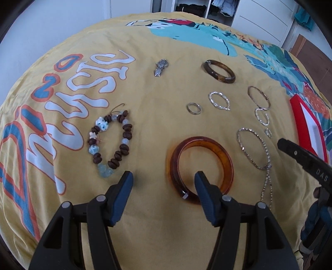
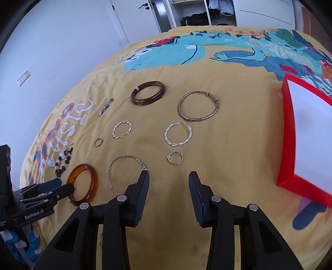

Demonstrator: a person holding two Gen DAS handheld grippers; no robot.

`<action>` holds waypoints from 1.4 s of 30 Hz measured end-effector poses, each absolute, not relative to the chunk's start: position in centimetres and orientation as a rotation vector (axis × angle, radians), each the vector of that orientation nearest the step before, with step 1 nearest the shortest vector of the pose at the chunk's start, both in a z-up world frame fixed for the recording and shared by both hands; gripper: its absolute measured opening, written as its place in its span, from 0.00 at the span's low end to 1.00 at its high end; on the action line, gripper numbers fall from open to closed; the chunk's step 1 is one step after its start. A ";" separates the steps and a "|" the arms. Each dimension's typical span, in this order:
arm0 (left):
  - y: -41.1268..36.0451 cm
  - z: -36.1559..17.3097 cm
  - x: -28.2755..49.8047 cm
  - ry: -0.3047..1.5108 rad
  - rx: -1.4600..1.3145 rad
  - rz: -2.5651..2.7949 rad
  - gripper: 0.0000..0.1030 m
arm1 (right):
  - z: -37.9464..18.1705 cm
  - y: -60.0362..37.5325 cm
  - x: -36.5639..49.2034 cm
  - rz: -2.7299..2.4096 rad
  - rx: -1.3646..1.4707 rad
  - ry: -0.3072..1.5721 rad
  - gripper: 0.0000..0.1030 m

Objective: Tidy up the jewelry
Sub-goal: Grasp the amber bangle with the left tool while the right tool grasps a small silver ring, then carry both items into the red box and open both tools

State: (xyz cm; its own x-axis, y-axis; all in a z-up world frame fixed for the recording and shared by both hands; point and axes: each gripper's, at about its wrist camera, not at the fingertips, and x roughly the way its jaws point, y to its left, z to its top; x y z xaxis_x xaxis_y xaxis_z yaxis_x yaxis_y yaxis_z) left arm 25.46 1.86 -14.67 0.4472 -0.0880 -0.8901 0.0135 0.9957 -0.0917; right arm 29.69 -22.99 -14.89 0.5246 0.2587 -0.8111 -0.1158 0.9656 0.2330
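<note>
One silver clasp (image 1: 160, 67), long axis front-to-back.

White walls (image 2: 62, 41), a white door (image 2: 143, 18), open wardrobe shelves (image 2: 195, 14) behind.

Both tongs tilt steeply downward, the left tongs (image 1: 164, 178) spread wide, the right tongs (image 2: 169, 176) parted less.

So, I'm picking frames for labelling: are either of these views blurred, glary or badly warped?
Left wrist view: sharp and evenly lit; fisheye bulges the yellow printed bedspread; the translucent amber bangle shows only a faint sheen. Right wrist view: equally sharp, dark corner vignetting; the white inside of the red-rimmed box looks washed out.
</note>
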 end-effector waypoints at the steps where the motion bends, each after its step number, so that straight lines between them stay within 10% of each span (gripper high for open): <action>1: 1.8 -15.0 25.6 1.112 -0.073 -0.058 0.57 | -15.0 -22.9 29.8 0.231 0.156 0.996 0.36; 10: 0.7 -16.0 26.1 1.101 -0.002 -0.021 0.45 | -17.1 -22.5 32.1 0.244 0.135 1.020 0.28; 18: -0.3 -15.7 26.3 1.060 0.076 -0.003 0.12 | -17.8 -22.2 32.5 0.244 0.116 1.017 0.19; 42: -2.1 -5.7 21.5 0.950 -0.020 -0.137 0.09 | -6.9 -29.4 20.7 0.122 0.179 0.855 0.18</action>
State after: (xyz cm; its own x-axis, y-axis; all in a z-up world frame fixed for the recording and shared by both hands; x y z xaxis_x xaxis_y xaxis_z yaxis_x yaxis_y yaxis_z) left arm 21.52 -2.10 -5.67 0.5734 -0.1259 -0.8096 0.1086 0.9911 -0.0772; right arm 20.67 -29.45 -6.88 0.6508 0.1781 -0.7380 -0.0348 0.9781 0.2053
